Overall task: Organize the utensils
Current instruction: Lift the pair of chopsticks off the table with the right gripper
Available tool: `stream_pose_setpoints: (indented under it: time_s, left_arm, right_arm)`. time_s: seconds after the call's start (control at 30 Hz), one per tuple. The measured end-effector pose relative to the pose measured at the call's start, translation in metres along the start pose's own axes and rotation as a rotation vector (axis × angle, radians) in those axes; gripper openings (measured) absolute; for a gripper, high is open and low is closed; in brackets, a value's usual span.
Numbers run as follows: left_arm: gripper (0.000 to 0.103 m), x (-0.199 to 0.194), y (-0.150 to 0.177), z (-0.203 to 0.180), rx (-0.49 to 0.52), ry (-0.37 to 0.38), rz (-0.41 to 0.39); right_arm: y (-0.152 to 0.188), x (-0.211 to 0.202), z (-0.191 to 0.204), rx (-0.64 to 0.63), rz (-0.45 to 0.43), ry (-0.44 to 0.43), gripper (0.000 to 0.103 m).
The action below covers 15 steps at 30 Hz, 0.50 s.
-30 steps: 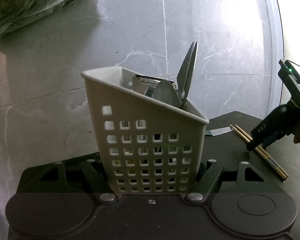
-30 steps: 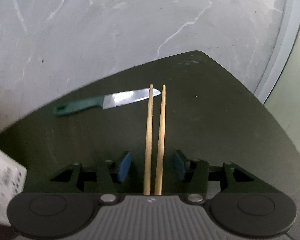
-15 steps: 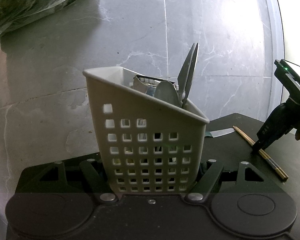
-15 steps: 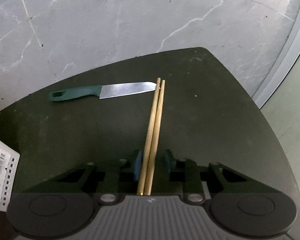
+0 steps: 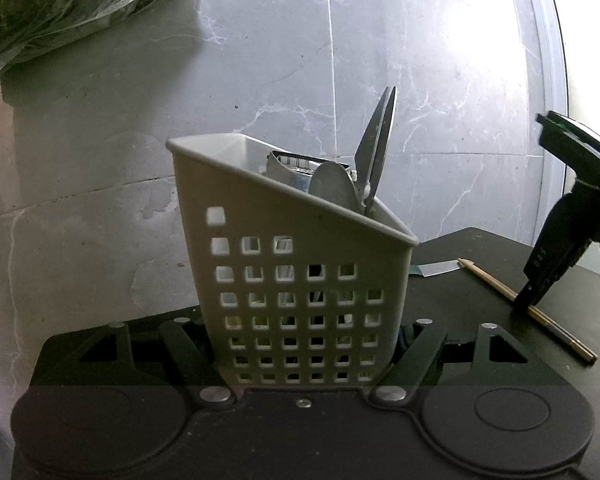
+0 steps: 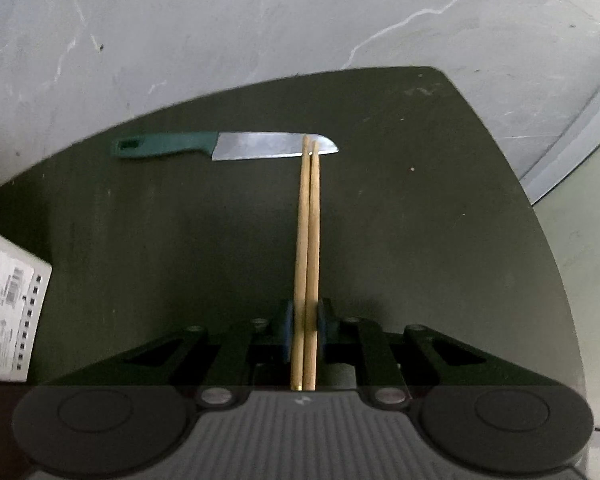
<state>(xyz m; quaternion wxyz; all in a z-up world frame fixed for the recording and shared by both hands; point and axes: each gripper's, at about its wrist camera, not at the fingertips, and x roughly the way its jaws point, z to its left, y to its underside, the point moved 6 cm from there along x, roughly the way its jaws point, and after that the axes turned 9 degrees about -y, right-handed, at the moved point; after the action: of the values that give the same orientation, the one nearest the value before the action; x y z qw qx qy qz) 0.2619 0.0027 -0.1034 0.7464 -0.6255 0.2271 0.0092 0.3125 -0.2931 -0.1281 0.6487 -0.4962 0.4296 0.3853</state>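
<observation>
Right gripper point(image 6: 305, 320), wide apart a second ago, now clenched around chopsticks point(image 6: 309, 240).

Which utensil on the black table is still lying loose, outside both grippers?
The green-handled knife. It lies flat on the table, untouched, while the chopsticks are pinched in the right gripper and the rest stand in the caddy.

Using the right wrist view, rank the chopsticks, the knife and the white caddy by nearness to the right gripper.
1. The chopsticks: pinched between the right gripper pads, running straight ahead.
2. The white caddy: off at the left edge, only a labelled corner showing.
3. The knife: lying crosswise on the dark table, beyond the chopstick tips.
</observation>
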Motion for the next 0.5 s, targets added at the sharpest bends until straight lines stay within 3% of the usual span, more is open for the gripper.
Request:
stream_pose_setpoints:
  time_s: [0.1,0.5]
  left_arm:
    - [0.076,0.000,0.000,0.000,-0.001,-0.001,-0.003]
    - [0.076,-0.003,0.001,0.000,-0.007,-0.004,-0.004]
  right_arm:
    - [-0.004,0.003,-0.002,-0.015,0.037,-0.013,0.015]
    - [0.009,-0.002,-0.006,-0.012,-0.053,-0.047,0.012]
